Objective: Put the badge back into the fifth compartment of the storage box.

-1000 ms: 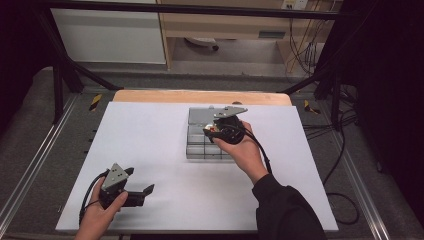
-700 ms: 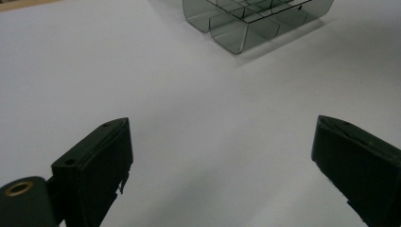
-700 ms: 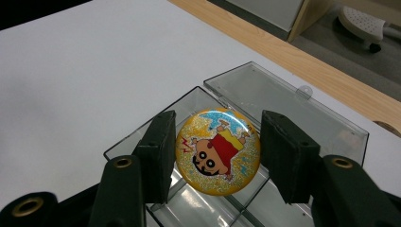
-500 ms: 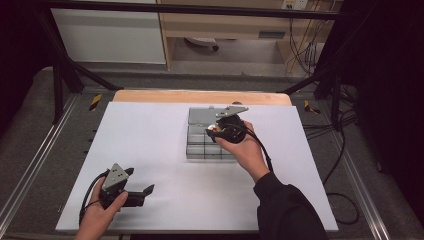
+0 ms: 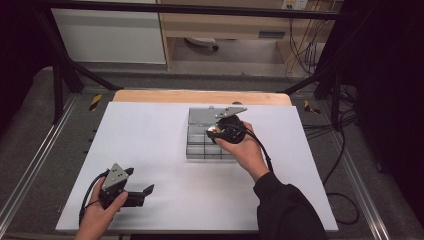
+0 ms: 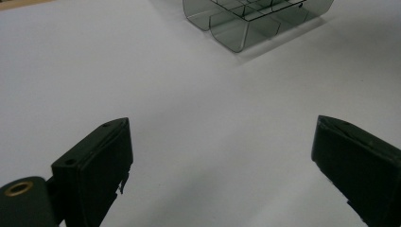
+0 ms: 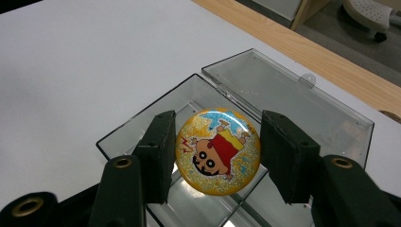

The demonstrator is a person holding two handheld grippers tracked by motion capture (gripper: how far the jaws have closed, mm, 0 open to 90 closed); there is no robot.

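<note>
Round glittery yellow button badge (image 7: 217,151) printed with a cartoon child in a red shirt, pinched edge to edge between the black jaws of the right gripper (image 7: 215,156), held just above the open clear smoky plastic compartment box (image 7: 142,125) near the far middle of the white table (image 5: 150,140). Box: rigid, transparent, thin-walled, divided by a grid, hinged lid (image 7: 293,99) lying flat behind. Left gripper (image 6: 222,165): matte black blocky jaws spread wide and holding nothing, low over the table's near left, well apart from the box.
</note>
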